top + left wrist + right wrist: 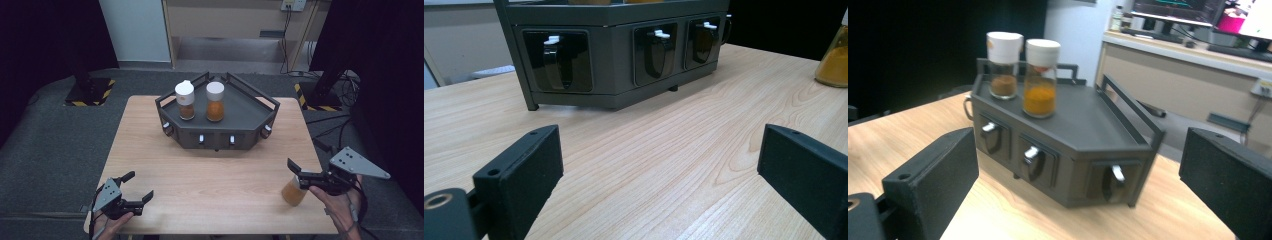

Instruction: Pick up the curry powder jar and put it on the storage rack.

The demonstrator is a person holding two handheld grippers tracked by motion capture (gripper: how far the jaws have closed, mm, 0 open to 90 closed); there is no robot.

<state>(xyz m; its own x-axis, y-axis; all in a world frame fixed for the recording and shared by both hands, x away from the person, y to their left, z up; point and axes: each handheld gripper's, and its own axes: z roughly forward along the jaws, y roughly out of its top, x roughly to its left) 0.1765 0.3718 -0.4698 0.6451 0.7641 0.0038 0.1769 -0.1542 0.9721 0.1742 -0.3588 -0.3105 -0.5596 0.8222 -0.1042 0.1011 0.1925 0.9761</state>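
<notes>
Nearest the high camera, at the table's front edge, the left gripper [137,200] lies low over the pale wooden table [210,175] with its black jaws spread wide and nothing between them; its own view shows bare wood grain in the gap [659,170]. Over at the front right corner, the right gripper [296,172] hovers with its grey three-cornered plate on top. From the high view, its jaws reach toward an amber spice bottle filled with orange powder [294,191], which sits just beside and below them near the table's right edge. That bottle leans, its long axis tilted with its top toward the gripper and its broad base toward the table's front; whether the jaws touch it I cannot tell. In the right gripper view the jaws stand well apart with nothing held between them [1083,190].

At the table's middle back stands a dark grey angular metal rack with small drawers along its front [216,135]. On its top, two bottles stand upright side by side: a white-capped glass bottle of brown spice [185,101] at left, and a white-capped glass bottle of orange spice [215,102] at right, close together without touching.
</notes>
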